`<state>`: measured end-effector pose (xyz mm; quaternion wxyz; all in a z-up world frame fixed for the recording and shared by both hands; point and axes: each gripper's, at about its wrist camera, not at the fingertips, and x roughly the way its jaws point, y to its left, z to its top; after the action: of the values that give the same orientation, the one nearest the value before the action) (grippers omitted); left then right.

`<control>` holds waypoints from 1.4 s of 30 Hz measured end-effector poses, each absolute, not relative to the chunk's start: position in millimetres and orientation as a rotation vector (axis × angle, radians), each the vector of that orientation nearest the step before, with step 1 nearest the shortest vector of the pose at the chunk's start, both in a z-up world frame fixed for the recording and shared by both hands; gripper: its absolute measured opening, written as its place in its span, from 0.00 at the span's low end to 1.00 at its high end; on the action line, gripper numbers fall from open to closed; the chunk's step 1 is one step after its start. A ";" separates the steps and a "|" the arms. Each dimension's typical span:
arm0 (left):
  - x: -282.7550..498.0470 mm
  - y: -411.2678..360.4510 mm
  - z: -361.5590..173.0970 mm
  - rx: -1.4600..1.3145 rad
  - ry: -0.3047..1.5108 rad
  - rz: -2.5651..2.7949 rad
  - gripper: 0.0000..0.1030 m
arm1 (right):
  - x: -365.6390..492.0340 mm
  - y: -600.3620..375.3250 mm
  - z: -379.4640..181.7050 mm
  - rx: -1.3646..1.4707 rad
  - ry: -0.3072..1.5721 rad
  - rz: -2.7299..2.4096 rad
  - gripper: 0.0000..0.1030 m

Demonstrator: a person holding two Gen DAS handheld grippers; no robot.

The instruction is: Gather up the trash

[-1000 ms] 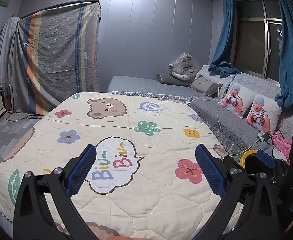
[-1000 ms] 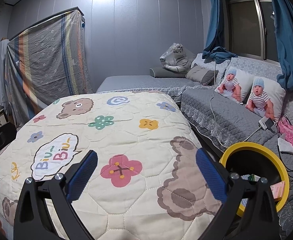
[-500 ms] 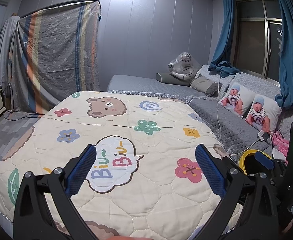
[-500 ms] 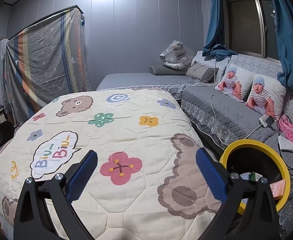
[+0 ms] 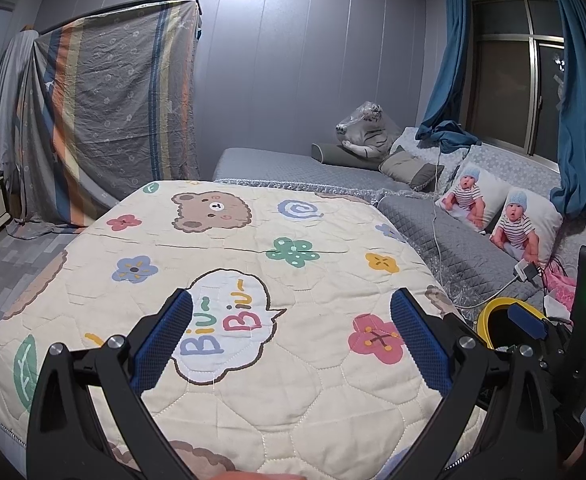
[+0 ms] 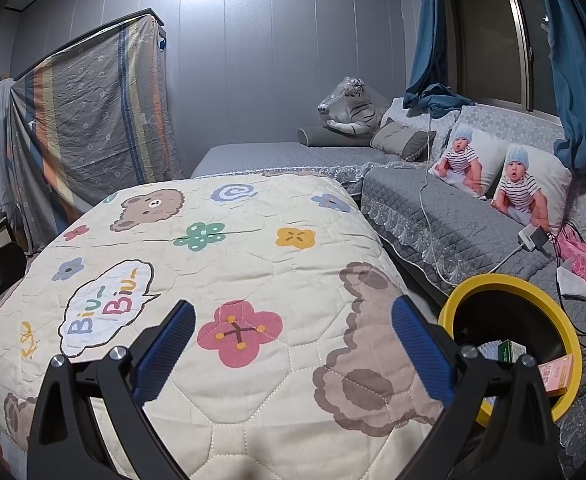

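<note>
While both claws, the left claw (image 5: 291, 334) and right claw (image 6: 293, 340), stay wide apart and empty, the yellow bin (image 6: 561, 312) at four o'clock has slid nearer, holding trash.

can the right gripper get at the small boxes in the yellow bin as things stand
Probably yes: the right gripper is open and empty, the yellow bin sits just to its right, open-topped, with the boxes uncovered.

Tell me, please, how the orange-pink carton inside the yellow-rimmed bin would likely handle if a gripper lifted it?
The orange-pink carton looks like thin cardboard, so probably light and easily crushed. Its flat faces should suit parallel pads. It leans against the bin wall, so it may slide when touched.
</note>
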<state>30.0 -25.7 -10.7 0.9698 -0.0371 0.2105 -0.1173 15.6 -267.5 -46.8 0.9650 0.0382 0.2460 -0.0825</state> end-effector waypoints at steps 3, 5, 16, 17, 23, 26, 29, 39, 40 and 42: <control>29.9 -25.8 -11.7 -0.075 0.427 -0.238 0.92 | 15.6 -267.5 -46.6 0.077 0.498 -0.167 0.92; 30.1 -26.3 -11.7 -0.075 0.426 -0.238 0.92 | 15.6 -267.5 -46.6 0.077 0.497 -0.168 0.92; 30.3 -28.1 -12.2 -0.072 0.425 -0.241 0.92 | 16.3 -267.3 -48.5 0.078 0.502 -0.167 0.92; 30.3 -28.1 -12.1 -0.073 0.425 -0.241 0.92 | 16.4 -267.3 -48.4 0.079 0.502 -0.168 0.92; 30.2 -28.9 -12.6 -0.072 0.425 -0.241 0.92 | 17.2 -266.0 -50.6 0.082 0.508 -0.167 0.92; 30.4 -29.0 -12.2 -0.073 0.428 -0.242 0.92 | 16.9 -266.1 -51.1 0.081 0.509 -0.167 0.92; 31.3 -29.5 -12.5 -0.072 0.429 -0.243 0.92 | 17.0 -266.3 -51.1 0.082 0.509 -0.167 0.92; 31.3 -30.0 -12.3 -0.073 0.428 -0.244 0.92 | 17.3 -266.6 -51.8 0.082 0.513 -0.167 0.92; 31.3 -30.0 -12.2 -0.072 0.428 -0.244 0.92 | 17.6 -266.7 -51.5 0.081 0.513 -0.167 0.92; 31.4 -30.1 -12.5 -0.073 0.429 -0.246 0.92 | 17.4 -266.8 -51.8 0.082 0.514 -0.166 0.92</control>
<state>31.4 -30.1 -12.5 0.9689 -0.0363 0.2122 -0.1218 17.4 -266.8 -51.8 0.9629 0.0403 0.2539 -0.0821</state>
